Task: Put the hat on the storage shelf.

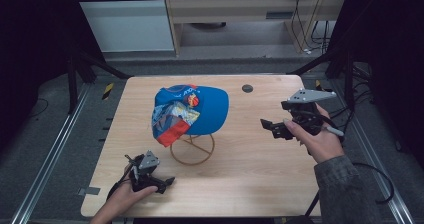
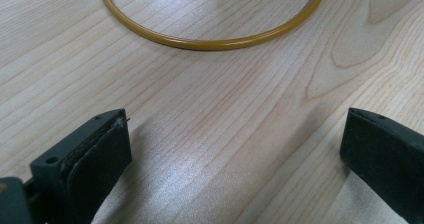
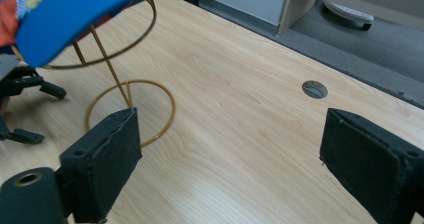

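A: We start nearest. Left gripper (image 1: 167, 181) sits low at the table's (image 1: 260, 184) front-left corner, left hand (image 1: 127, 196) coming up from the bottom edge, wrist flat, tips aimed right and slightly away. Jaws?

B: Spread wide. In the left gripper view we see bare wood between the pads (image 2: 100, 159), nothing held, and the stand's (image 2: 210, 44) gold base ring just ahead.

A: Right gripper (image 1: 267, 125)?

B: We see it held up off the table at mid-right, right hand (image 1: 317, 139) wrapped round it, grey sleeve (image 1: 345, 184) behind, tips pointing left at the cap (image 1: 207, 109). Jaws also wide apart, empty; the right gripper view shows only table between them.

A: Cap position?

B: Centre of the table, perched on the wire stand, clear of both grippers. Long axis runs roughly left-right, tilted. We read the blue brim at right, the patterned red-and-white crown hanging down left. Hard to be sure of the brim from above.

A: Farthest?

B: Grommet hole (image 1: 247, 88) near the back edge.
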`<action>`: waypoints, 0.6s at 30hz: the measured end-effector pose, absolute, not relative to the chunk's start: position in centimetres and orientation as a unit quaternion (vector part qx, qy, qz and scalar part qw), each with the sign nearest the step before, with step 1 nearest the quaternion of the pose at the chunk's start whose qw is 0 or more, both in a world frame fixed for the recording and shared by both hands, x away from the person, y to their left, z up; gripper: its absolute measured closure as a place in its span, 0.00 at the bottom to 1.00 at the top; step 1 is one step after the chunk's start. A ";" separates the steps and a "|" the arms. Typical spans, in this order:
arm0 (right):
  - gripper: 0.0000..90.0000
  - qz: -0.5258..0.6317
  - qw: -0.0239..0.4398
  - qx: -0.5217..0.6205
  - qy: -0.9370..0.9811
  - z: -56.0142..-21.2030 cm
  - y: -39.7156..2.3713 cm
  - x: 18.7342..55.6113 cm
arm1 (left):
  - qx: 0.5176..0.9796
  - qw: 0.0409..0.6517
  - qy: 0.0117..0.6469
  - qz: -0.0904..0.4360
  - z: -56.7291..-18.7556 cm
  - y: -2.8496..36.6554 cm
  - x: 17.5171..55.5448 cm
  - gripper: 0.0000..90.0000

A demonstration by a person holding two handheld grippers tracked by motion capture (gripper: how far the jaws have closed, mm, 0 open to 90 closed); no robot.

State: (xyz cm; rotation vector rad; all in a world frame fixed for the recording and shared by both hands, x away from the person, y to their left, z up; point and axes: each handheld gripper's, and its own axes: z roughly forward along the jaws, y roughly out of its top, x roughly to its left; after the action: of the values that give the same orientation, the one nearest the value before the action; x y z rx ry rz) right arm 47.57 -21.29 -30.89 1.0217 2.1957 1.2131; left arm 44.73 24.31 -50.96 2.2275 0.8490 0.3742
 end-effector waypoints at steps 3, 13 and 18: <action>0.11 0.434 0.222 0.369 0.791 -31.4 -21.4 47.6 | 0.863 0.356 0.329 0.145 -51.0 24.3 44.7 0.00; 0.11 0.415 0.231 0.372 0.798 -34.6 -21.9 47.8 | 0.863 0.356 0.329 0.145 -51.0 24.3 44.7 0.00; 0.14 0.408 0.219 0.389 0.797 -37.6 -22.3 48.6 | 0.862 0.356 0.329 0.145 -51.0 24.3 44.7 0.00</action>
State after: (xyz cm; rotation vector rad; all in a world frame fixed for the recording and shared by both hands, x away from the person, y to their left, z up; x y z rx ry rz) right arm 48.56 -22.31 -37.64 1.0754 2.2054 1.1281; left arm 44.72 24.29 -50.96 2.2271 0.8501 0.3750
